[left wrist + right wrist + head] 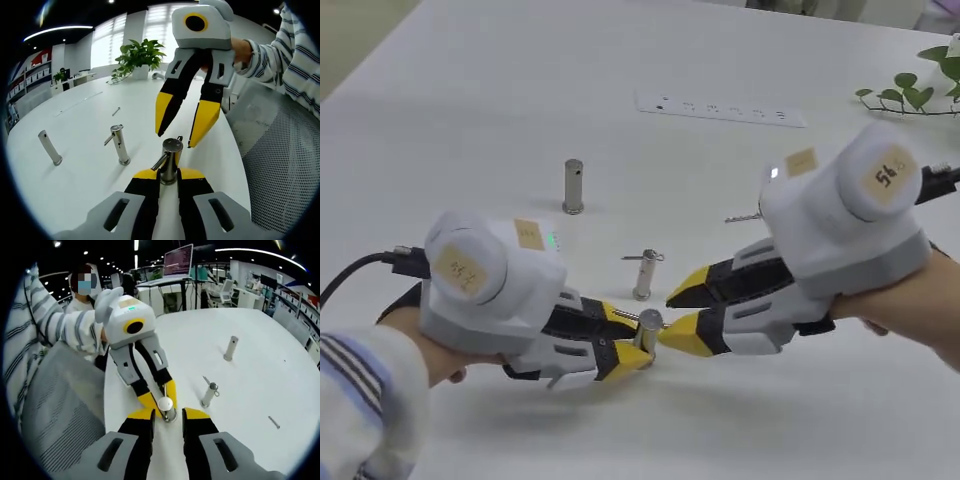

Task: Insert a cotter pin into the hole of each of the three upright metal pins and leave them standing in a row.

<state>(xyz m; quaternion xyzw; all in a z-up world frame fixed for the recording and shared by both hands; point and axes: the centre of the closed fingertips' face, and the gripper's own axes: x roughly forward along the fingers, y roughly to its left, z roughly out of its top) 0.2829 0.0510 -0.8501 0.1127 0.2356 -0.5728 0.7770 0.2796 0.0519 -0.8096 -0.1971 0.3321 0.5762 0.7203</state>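
Observation:
My left gripper is shut on the base of an upright metal pin that has a cotter pin through its hole. My right gripper stands open just to the right of that pin, its yellow fingertips on either side of the pin's head. In the right gripper view the held pin stands between my own open jaws. A second metal pin with a cotter pin in it stands behind. The third metal pin stands bare at the back left.
A loose cotter pin lies on the white table right of the pins. A white power strip lies farther back and a potted plant stands at the far right. A mesh chair stands beside the table.

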